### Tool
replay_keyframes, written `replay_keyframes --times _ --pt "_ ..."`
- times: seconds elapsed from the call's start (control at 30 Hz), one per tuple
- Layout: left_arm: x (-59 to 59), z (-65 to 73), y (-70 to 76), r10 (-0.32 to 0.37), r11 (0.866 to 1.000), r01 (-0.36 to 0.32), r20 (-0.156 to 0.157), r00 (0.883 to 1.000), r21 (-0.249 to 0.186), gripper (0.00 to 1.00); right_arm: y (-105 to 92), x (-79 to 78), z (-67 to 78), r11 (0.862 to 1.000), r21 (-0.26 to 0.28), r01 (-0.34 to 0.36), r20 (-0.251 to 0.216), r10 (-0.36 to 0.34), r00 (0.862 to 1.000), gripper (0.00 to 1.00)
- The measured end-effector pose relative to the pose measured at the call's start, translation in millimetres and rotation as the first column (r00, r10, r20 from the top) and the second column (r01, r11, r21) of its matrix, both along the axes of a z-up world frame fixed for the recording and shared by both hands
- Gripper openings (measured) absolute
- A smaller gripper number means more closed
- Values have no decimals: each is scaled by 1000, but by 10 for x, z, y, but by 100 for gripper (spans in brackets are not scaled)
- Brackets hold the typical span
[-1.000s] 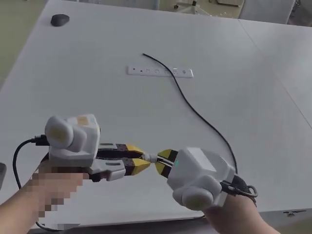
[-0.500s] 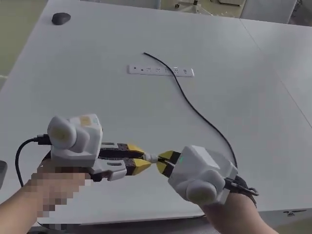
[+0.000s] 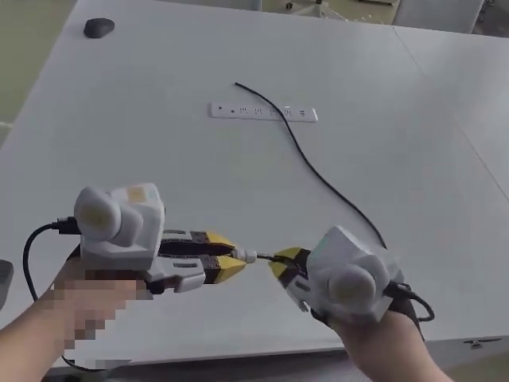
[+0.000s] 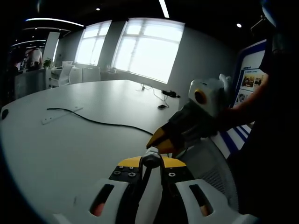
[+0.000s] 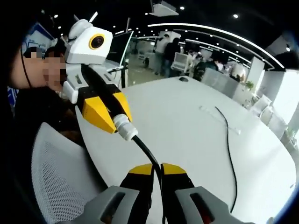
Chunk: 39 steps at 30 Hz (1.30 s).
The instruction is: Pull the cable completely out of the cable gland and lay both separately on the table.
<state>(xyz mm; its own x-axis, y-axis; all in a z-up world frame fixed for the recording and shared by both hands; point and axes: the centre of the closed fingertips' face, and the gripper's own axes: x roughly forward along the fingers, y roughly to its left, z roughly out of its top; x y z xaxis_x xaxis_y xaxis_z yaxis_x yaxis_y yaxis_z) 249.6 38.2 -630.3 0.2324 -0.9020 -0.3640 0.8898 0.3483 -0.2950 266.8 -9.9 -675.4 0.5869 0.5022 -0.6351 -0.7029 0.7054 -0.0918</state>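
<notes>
My left gripper (image 3: 232, 265) is shut on a small white cable gland (image 3: 246, 256), held above the table's near edge. A black cable (image 3: 266, 257) leaves the gland and runs into my right gripper (image 3: 285, 266), which is shut on it a short way to the right. In the right gripper view the gland (image 5: 124, 127) sticks out of the left gripper's yellow tips (image 5: 103, 112), and the cable (image 5: 146, 152) curves down between my own jaws (image 5: 157, 170). In the left gripper view the gland (image 4: 150, 157) sits between the jaws, with the right gripper (image 4: 163, 139) close ahead.
A long black cable (image 3: 318, 179) lies across the white table (image 3: 159, 159) from beside a white power strip (image 3: 262, 112) toward my right hand. A dark mouse (image 3: 99, 27) rests at the far left corner. A mesh chair (image 5: 56, 172) stands below the near edge.
My right gripper has drawn to the right, away from the left one, baring a short length of black cable between gland and right jaws. The left gripper stays put.
</notes>
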Motion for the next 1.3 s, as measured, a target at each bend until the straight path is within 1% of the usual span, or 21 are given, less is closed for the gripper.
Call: replay_keyframes --times 0.07,0.13,0.17,0.23,0.27,0.3,0.37,0.47,0.5,0.57,0.6,0.63,0.67,0.7,0.73,0.83,0.93,1.03,1.23,1.27,1.3 --pt "17 7 -3 0 1000 0 0 1000 -3 15 -67 24 -49 1000 1 16 -8 -16 1000 0" --pt "5 13 -15 -4 1000 4 4 1000 0 15 -114 18 -101 999 23 49 -37 -48 998 0" --pt "2 16 -19 -5 1000 5 4 1000 -1 15 -136 22 -117 998 26 57 -41 -56 998 0" --pt "-3 21 -28 -6 1000 6 3 1000 -3 15 -185 23 -183 994 51 100 -75 -96 993 0" --pt "-7 27 -32 -7 1000 7 4 1000 -4 15 -214 23 -221 986 84 146 -114 -137 984 0" --pt "-7 28 -32 -7 1000 7 4 1000 -4 15 -240 31 -240 980 97 171 -130 -158 979 0" --pt "3 27 -27 -5 1000 5 7 1000 -4 15 -302 44 -287 974 97 203 -150 -187 971 1" --pt "14 37 -16 -5 1000 5 9 1000 -5 15 -369 34 -391 958 110 264 -214 -237 948 1" --pt "16 38 -14 -6 1000 6 10 1000 -5 15 -384 37 -409 954 113 278 -224 -249 942 1" --pt "21 49 -15 -3 1000 3 7 1000 -8 15 -430 21 -488 945 107 308 -265 -271 925 1" --pt "19 74 -22 2 1000 -2 -2 1000 -22 15 -450 18 -518 935 117 334 -287 -290 913 1" --pt "27 87 -21 7 1000 -7 1 1000 -27 15 -459 16 -529 932 119 343 -295 -297 908 1" --pt "30 91 -19 9 1000 -9 3 1000 -27 15 -488 7 -567 922 120 368 -320 -315 894 1" --pt "33 93 -20 10 1000 -9 5 1000 -27 15 -512 16 -592 922 117 368 -321 -316 893 1" --pt "32 87 -18 9 1000 -9 4 1000 -26 15 -537 13 -627 918 113 381 -333 -326 885 1" --pt "34 64 -17 5 1000 -5 6 1000 -18 15 -565 -5 -694 913 103 395 -354 -337 872 1" --pt "26 46 -23 1 1000 -1 8 1000 -8 15 -543 -28 -717 911 102 399 -365 -339 867 1" --pt "30 42 -24 2 1000 -2 5 1000 -10 15 -532 -38 -730 916 95 391 -358 -335 872 1" --pt "58 49 -32 2 1000 -2 4 1000 -14 15 -541 -34 -722 915 104 389 -351 -332 875 1" --pt "63 51 -30 4 1000 -4 4 1000 -15 15 -551 -36 -710 905 115 409 -366 -344 865 1" --pt "68 52 -28 5 1000 -5 4 1000 -15 15 -556 -33 -698 901 122 416 -370 -348 862 2"
